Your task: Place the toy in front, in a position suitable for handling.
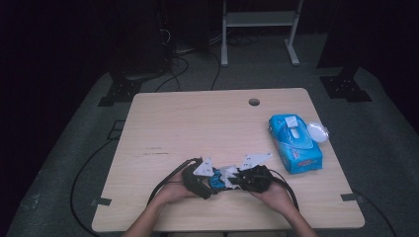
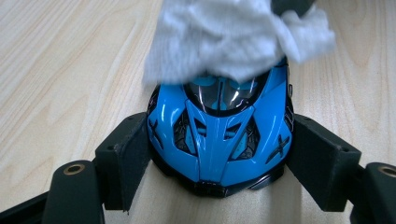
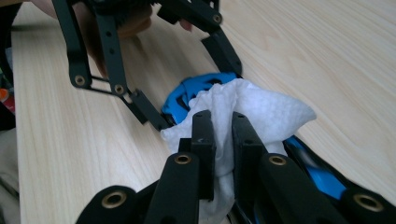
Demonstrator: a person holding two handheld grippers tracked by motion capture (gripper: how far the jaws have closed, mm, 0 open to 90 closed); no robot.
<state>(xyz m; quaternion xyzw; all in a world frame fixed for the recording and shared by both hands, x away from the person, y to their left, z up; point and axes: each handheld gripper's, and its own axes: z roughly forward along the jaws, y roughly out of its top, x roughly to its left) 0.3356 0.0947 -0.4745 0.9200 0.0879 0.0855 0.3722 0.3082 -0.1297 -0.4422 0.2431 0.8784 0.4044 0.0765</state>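
A blue toy car (image 2: pixel 218 140) sits on the wooden table (image 1: pixel 197 123) near its front edge, and in the high view it shows as a blue patch (image 1: pixel 216 180) between the hands. My left gripper (image 2: pixel 217 161) is shut on the blue toy car, one black pad pressing each flank. A crumpled white wet wipe (image 2: pixel 233 37) lies over the car's roof and windscreen. My right gripper (image 3: pixel 223 128) is shut on the wet wipe (image 3: pixel 261 114), holding it against the car (image 3: pixel 196 88) from the opposite side. In the high view the left gripper (image 1: pixel 197 180) faces the right gripper (image 1: pixel 249 178).
A blue pack of wet wipes (image 1: pixel 295 143) with its lid open lies at the table's right, a round clear lid (image 1: pixel 317 132) beside it. A cable hole (image 1: pixel 254 102) sits near the far edge. Cables trail off the front edge. A white frame (image 1: pixel 259 29) stands beyond.
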